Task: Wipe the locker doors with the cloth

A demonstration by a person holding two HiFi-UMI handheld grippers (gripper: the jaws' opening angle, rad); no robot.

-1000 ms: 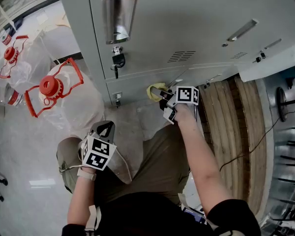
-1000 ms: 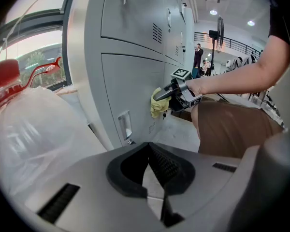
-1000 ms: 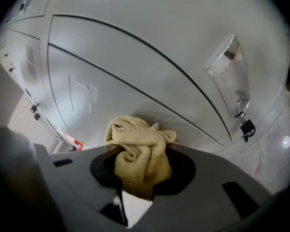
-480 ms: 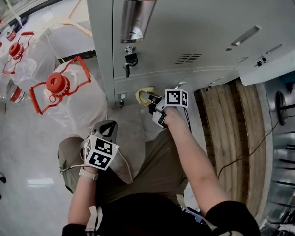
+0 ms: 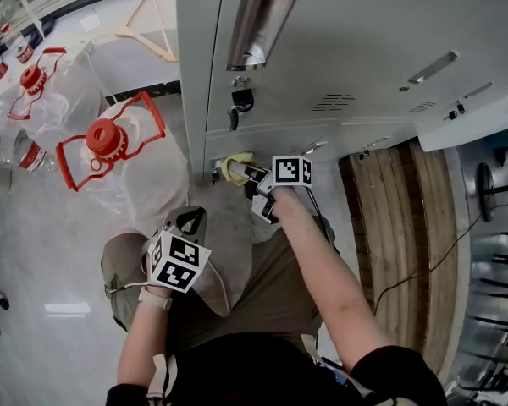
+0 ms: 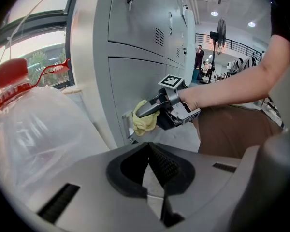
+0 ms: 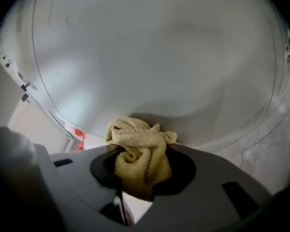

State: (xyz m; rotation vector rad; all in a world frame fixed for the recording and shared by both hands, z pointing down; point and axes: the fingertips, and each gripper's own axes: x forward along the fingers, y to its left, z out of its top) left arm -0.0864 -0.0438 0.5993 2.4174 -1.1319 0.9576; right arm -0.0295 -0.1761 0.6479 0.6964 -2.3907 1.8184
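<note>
The right arm stretches forward, and the right claw (image 5: 248, 173) is clamped on the cloth (image 5: 231, 167). The left claw (image 5: 189, 221) hangs low over the thigh (jaws together, nothing between them).

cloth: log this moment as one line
step: wiping | right gripper: shut on cloth | cloth: pressed on lower locker door, left edge | left gripper: shut, empty, away from door

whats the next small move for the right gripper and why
Probably sweep the right gripper rightward along the lower locker door: its jaws are shut on the cloth, which sits at the door's left edge, with bare door to its right.
</note>
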